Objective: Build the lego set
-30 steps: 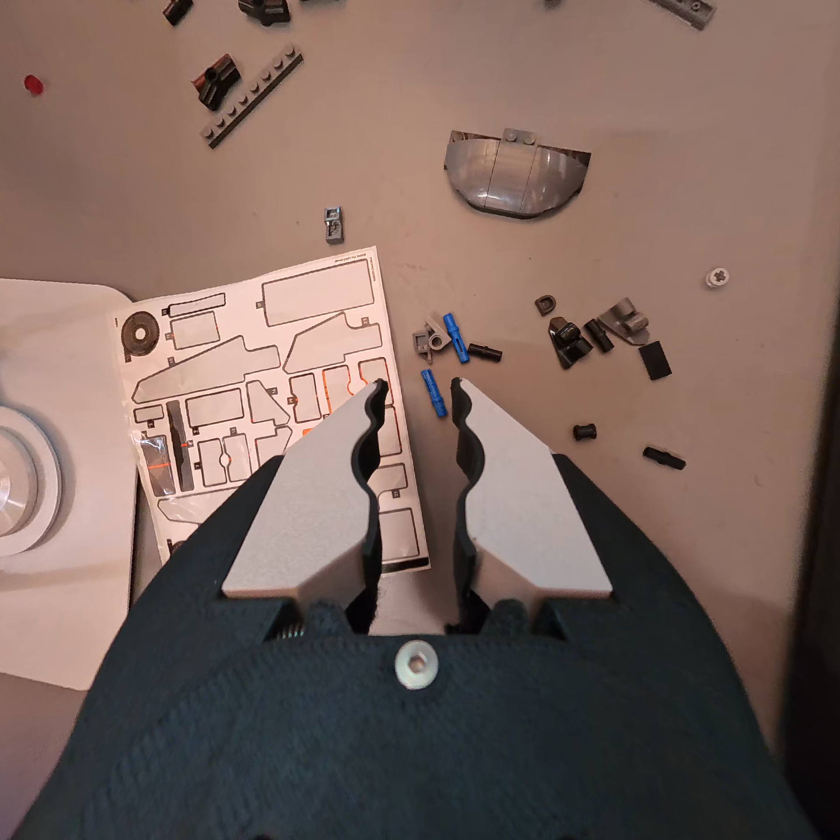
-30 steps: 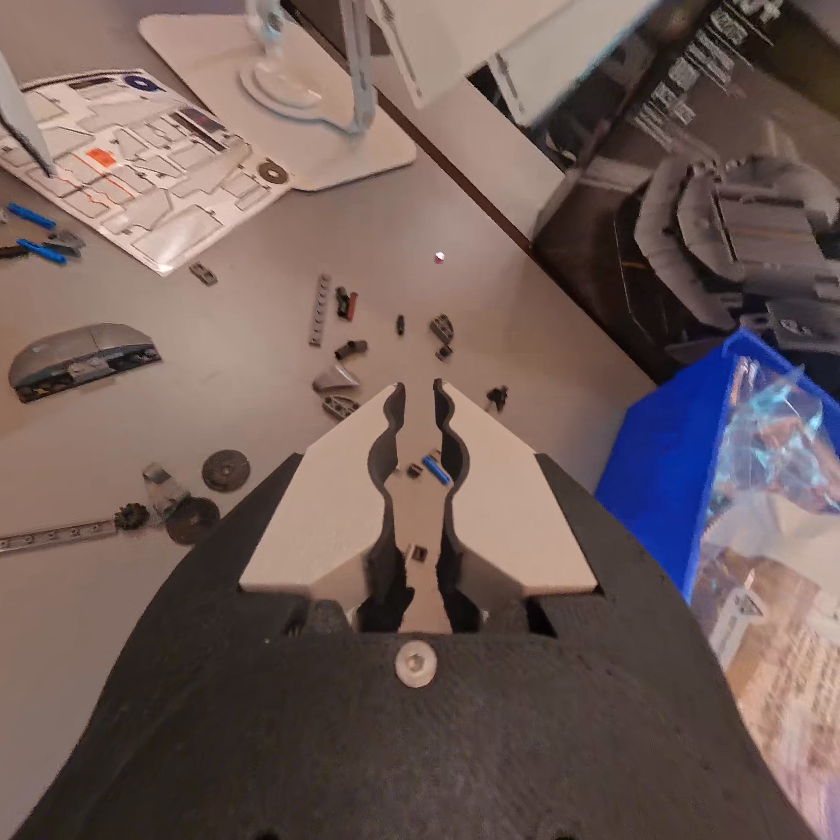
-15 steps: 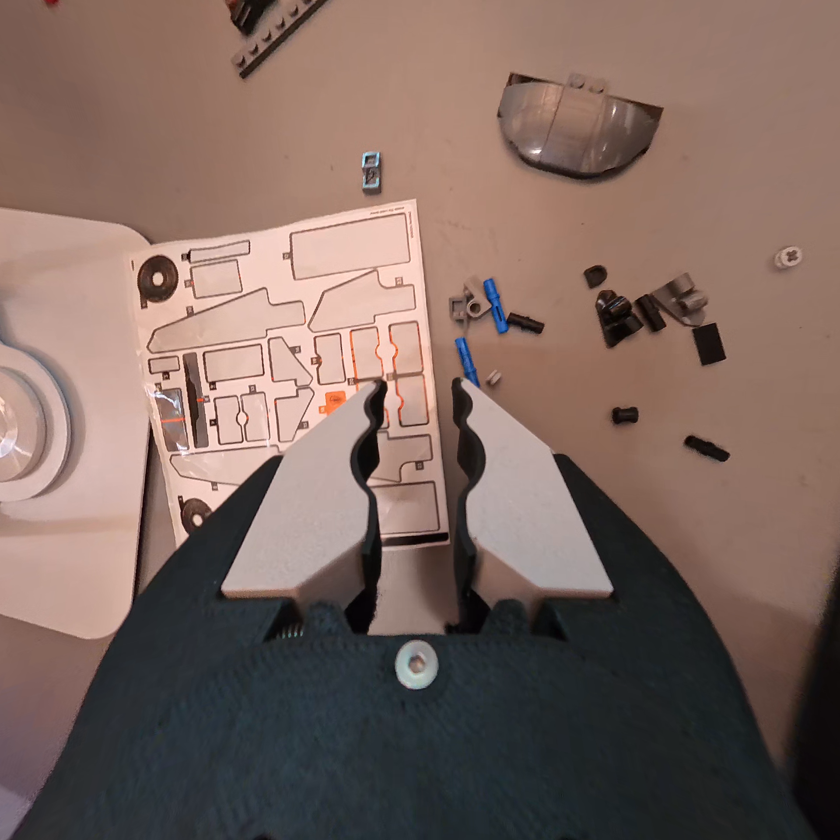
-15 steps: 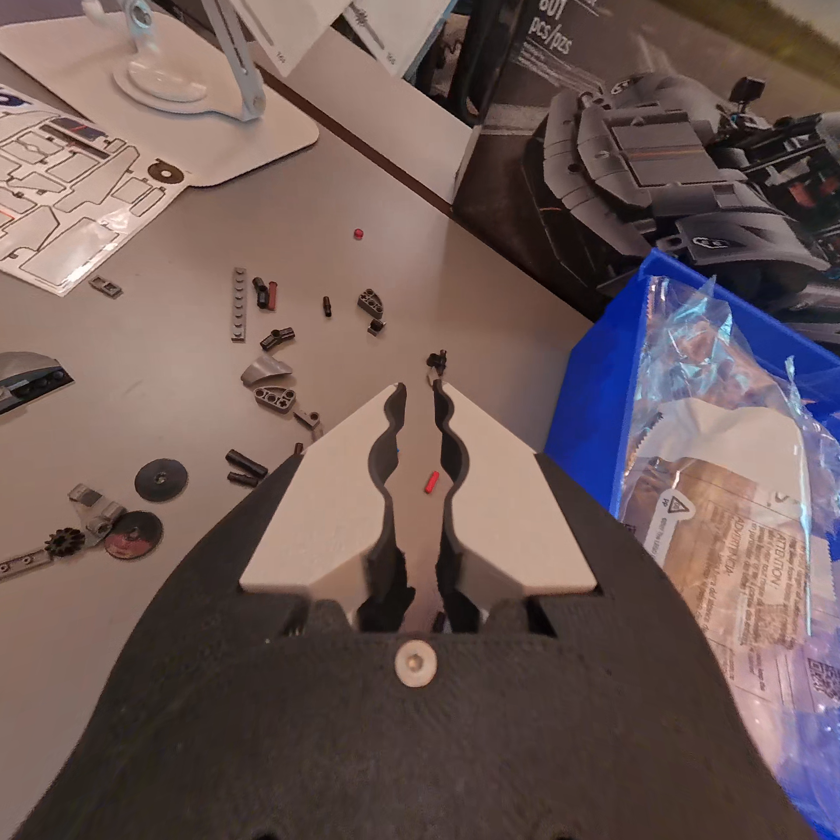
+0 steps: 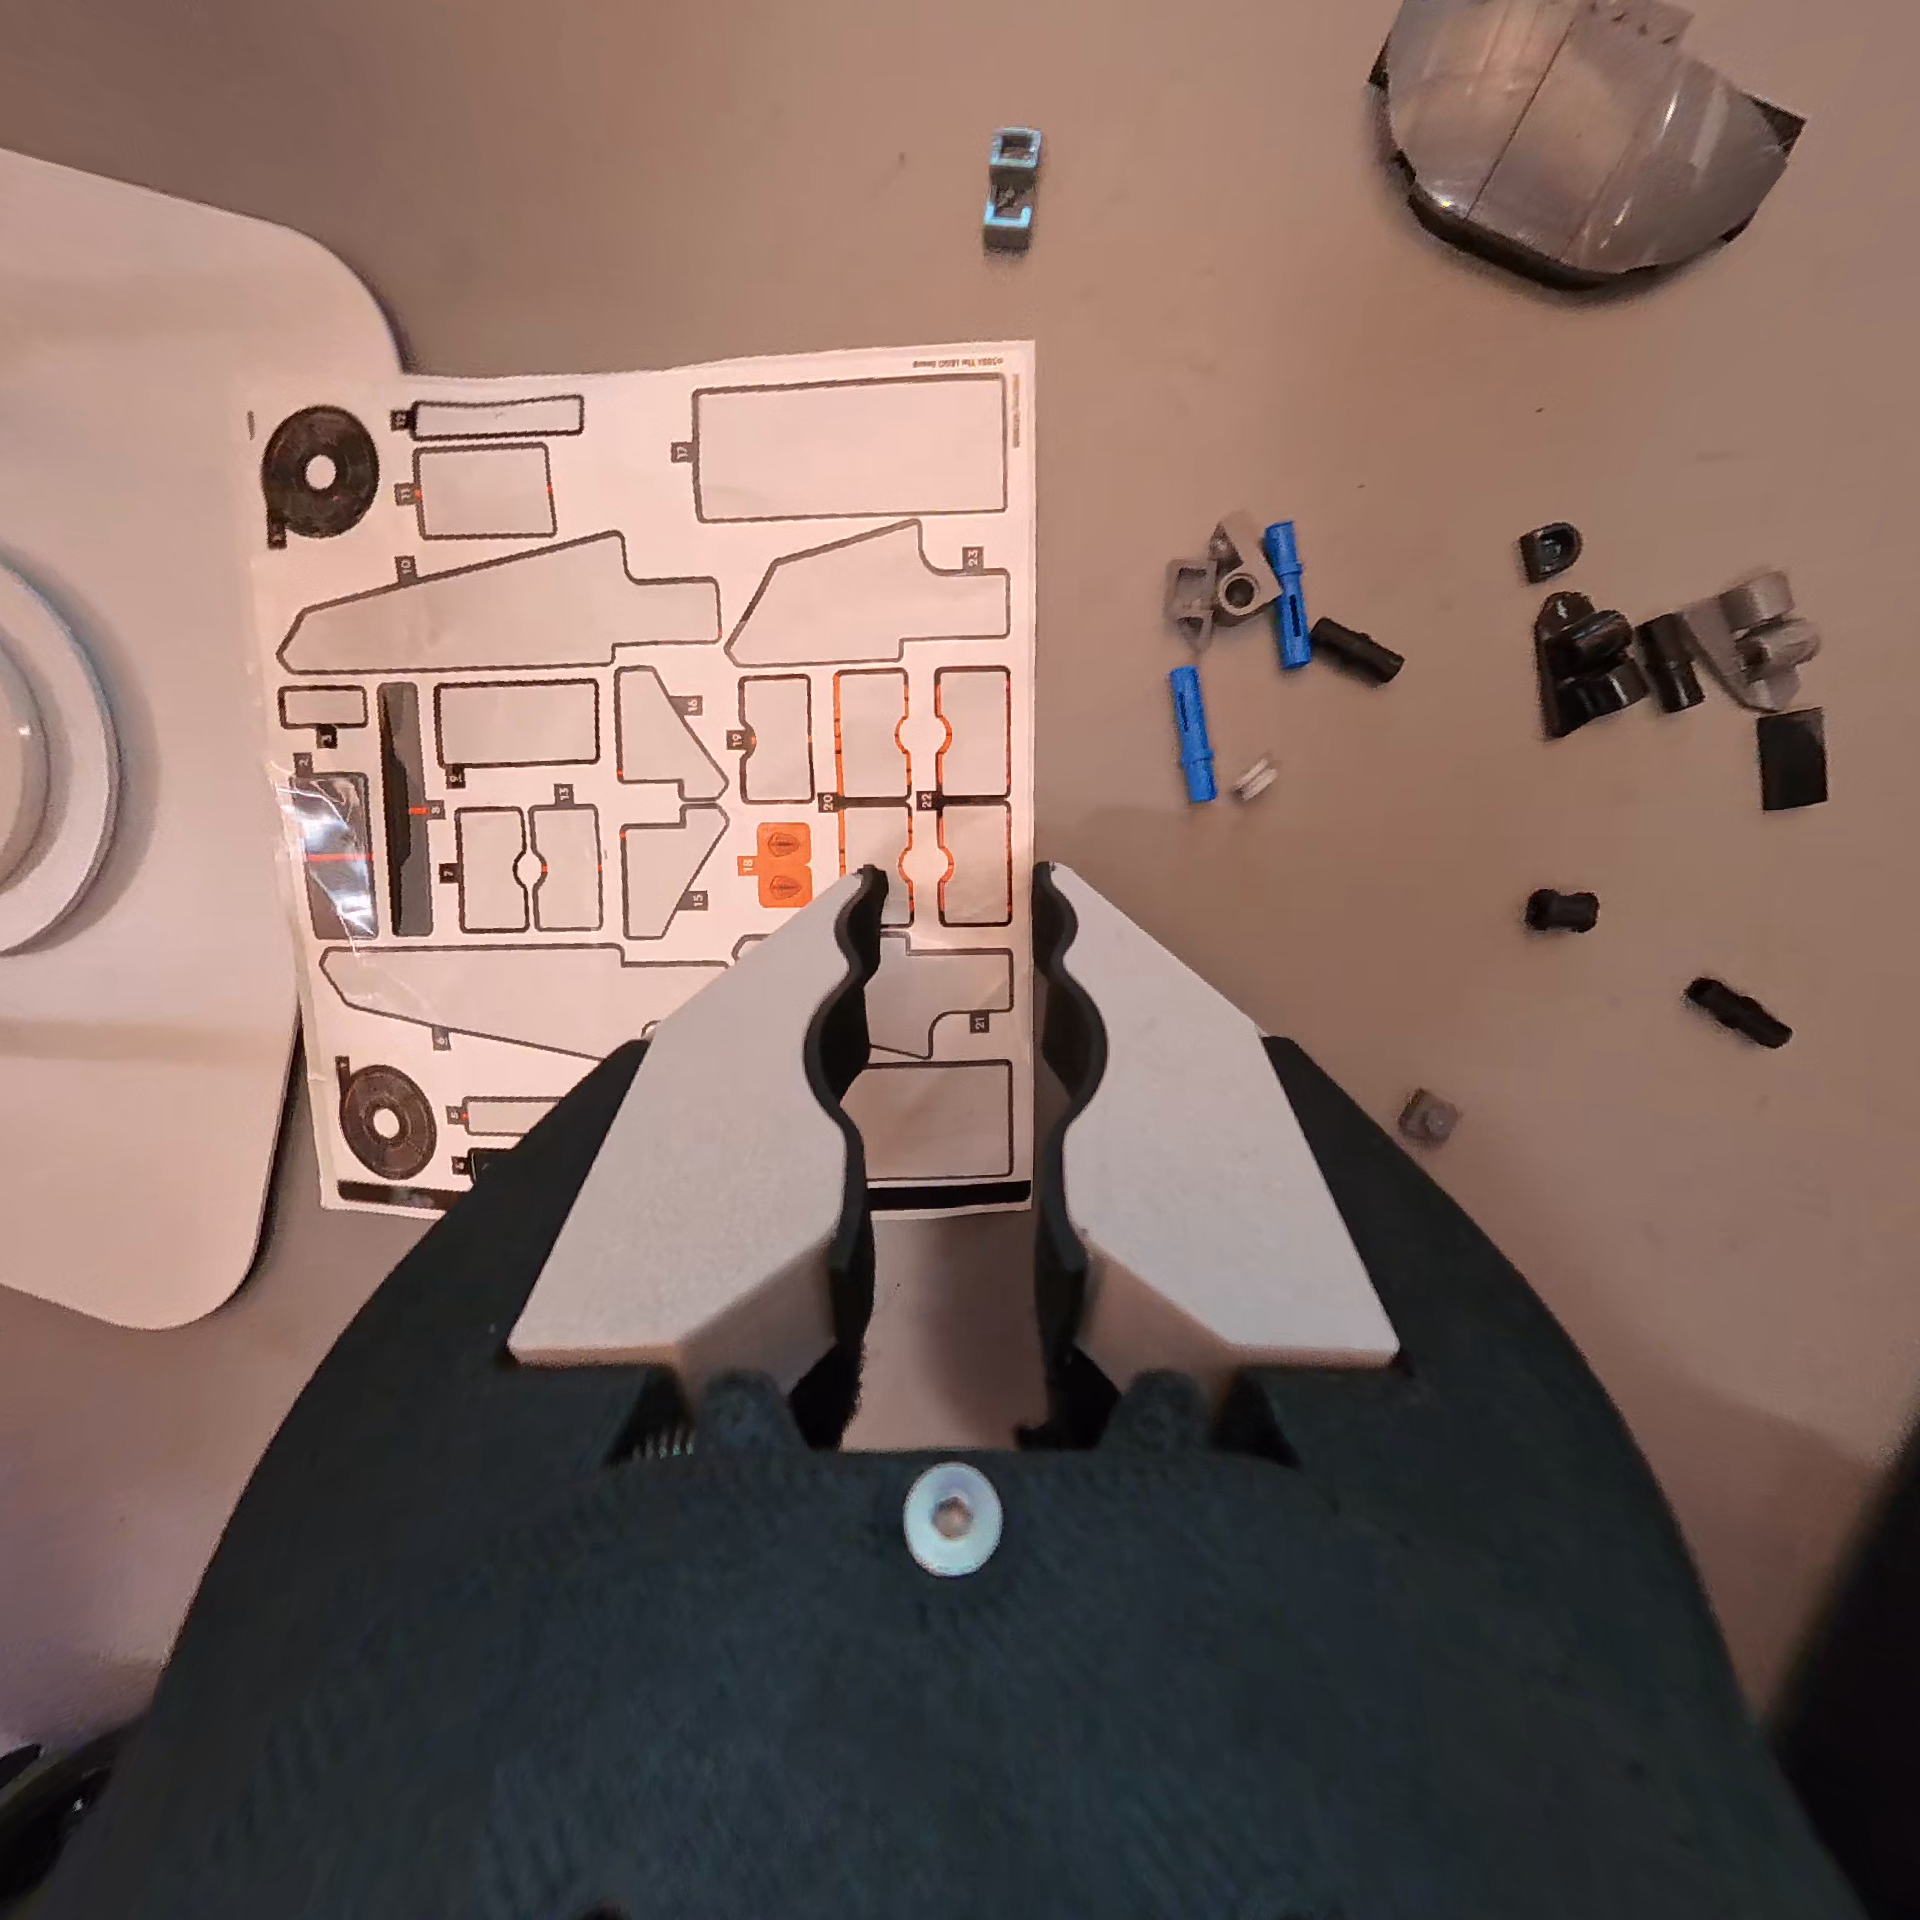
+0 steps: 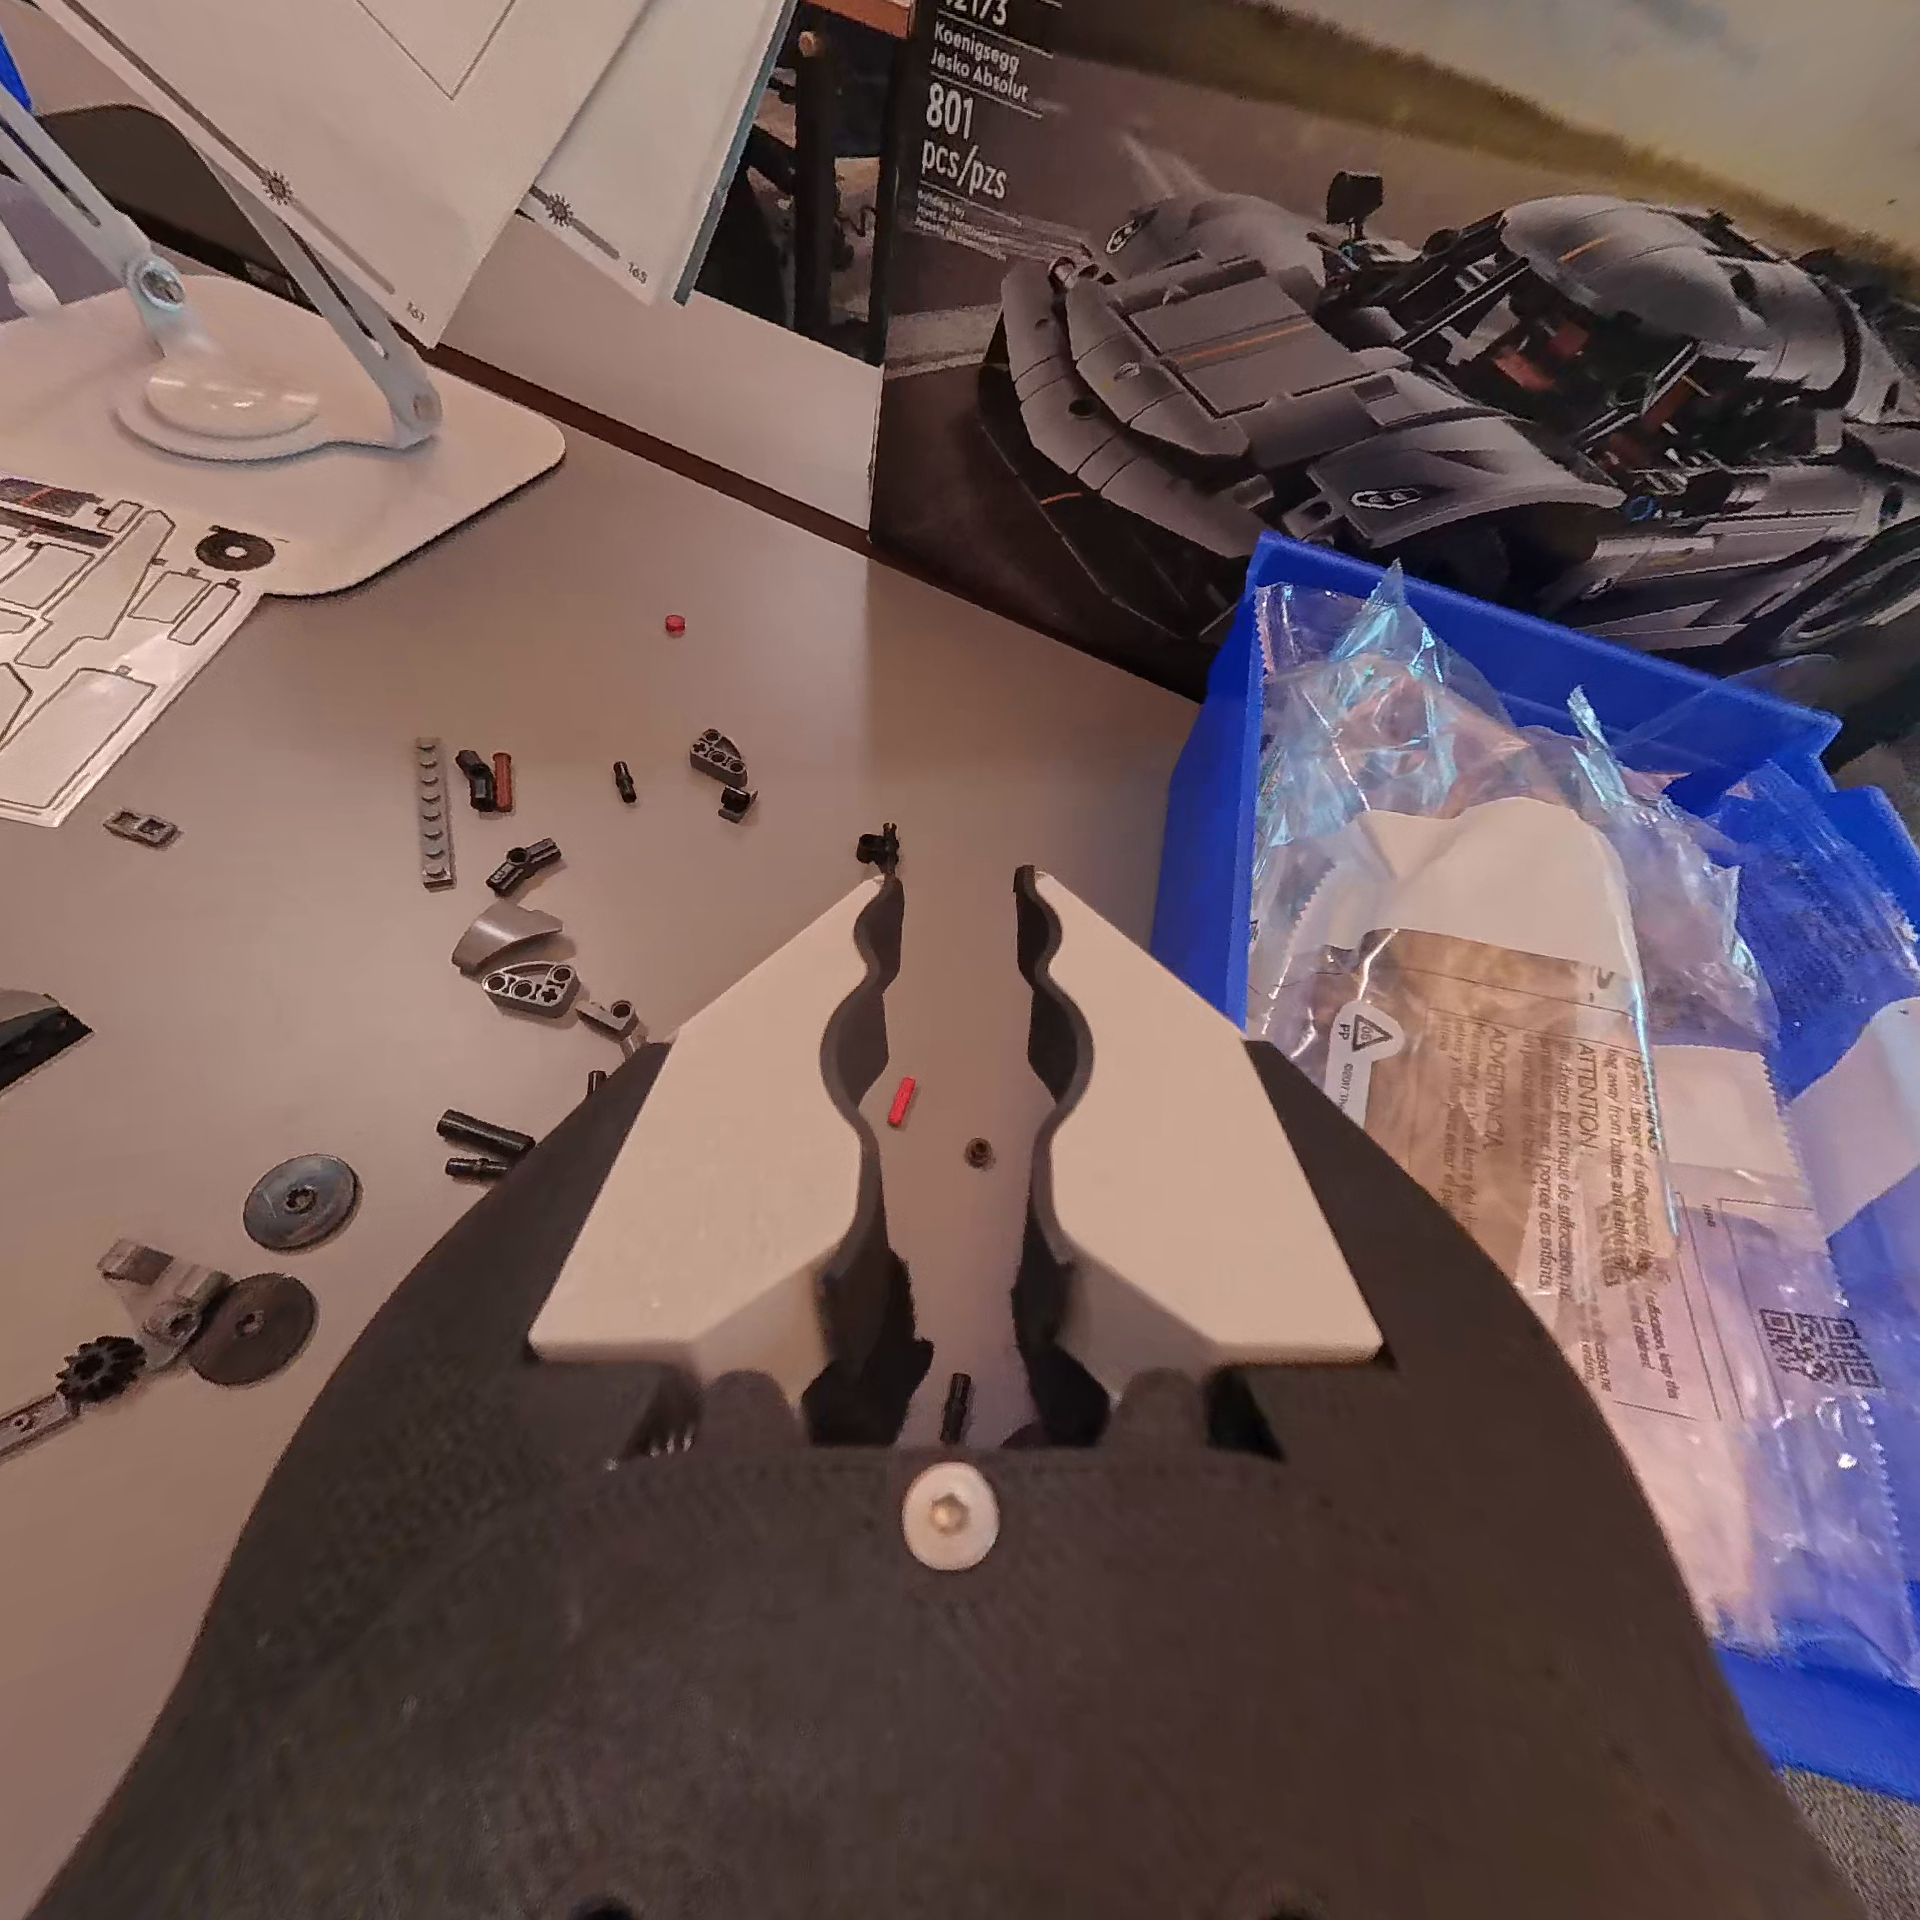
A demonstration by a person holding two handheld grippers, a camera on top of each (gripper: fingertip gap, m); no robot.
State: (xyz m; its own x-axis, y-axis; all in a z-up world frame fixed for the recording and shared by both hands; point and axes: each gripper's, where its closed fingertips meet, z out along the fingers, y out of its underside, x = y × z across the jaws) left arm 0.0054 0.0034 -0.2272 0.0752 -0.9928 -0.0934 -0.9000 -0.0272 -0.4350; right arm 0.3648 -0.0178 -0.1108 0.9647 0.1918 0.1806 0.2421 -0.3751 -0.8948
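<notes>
Lego pieces (image 5: 1288,608) lie scattered on the desk (image 5: 1299,343), some too small to identify. My left gripper (image 5: 956,883) hangs empty, jaws apart, hiding the sticker sheet's (image 5: 644,623) lower edge; my right gripper (image 6: 956,878), likewise parted, frames a red pin (image 6: 902,1101) beside the blue bin (image 6: 1205,831).

Two blue pins (image 5: 1286,594) right of one sticker sheet (image 5: 644,769) | one curved grey panel assembly (image 5: 1579,135) far right | one red pin (image 6: 901,1101) near | two dark discs (image 6: 301,1202) left | one blue bin (image 6: 1299,644) right | one set box (image 6: 1403,312) far
</notes>
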